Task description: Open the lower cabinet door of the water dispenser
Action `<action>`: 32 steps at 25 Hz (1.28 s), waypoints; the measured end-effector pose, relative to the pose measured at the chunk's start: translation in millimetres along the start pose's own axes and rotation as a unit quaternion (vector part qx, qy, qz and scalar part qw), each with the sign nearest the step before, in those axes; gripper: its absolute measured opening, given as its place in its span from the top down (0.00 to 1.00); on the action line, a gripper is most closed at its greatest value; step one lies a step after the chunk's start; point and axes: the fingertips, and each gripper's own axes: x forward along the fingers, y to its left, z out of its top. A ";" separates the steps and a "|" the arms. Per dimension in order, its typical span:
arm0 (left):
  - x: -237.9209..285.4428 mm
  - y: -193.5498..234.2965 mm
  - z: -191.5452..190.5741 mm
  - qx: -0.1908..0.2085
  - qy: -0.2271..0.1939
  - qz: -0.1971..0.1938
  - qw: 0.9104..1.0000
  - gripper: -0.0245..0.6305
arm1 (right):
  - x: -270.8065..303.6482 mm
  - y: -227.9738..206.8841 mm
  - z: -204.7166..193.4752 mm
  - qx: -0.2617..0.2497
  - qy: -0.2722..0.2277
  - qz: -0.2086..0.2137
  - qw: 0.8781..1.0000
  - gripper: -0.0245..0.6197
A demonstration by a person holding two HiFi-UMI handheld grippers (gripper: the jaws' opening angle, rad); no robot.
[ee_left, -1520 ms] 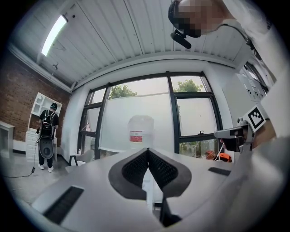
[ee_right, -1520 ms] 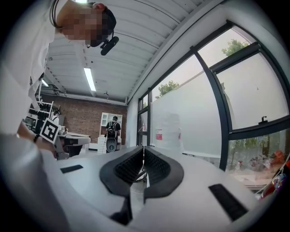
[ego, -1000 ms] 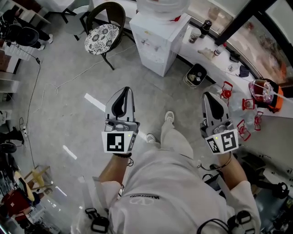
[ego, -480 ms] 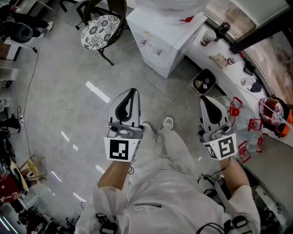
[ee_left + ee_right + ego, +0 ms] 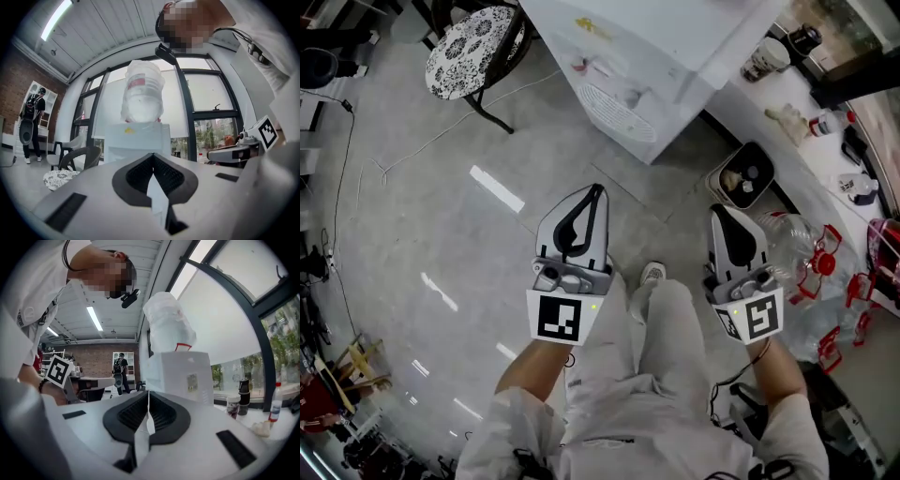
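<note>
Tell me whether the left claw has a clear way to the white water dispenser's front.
Probably yes: only bare grey floor lies between the shut left claw and the white water dispenser, with a gap to close.

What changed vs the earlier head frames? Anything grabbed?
The person closed in on the water dispenser, now larger at the head view's top; the bin sits nearer the right gripper. Nothing taken or let go. The left gripper and the right stay shut, empty, short of the dispenser.

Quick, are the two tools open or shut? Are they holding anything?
Left tool: closed, holding nothing.
Right tool: closed, holding nothing.
</note>
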 end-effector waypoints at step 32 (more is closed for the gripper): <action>91.5 -31.5 -402.0 0.017 0.003 -0.099 0.995 0.95 | 89.8 -83.2 -398.1 -0.002 -0.028 -0.047 0.999 0.93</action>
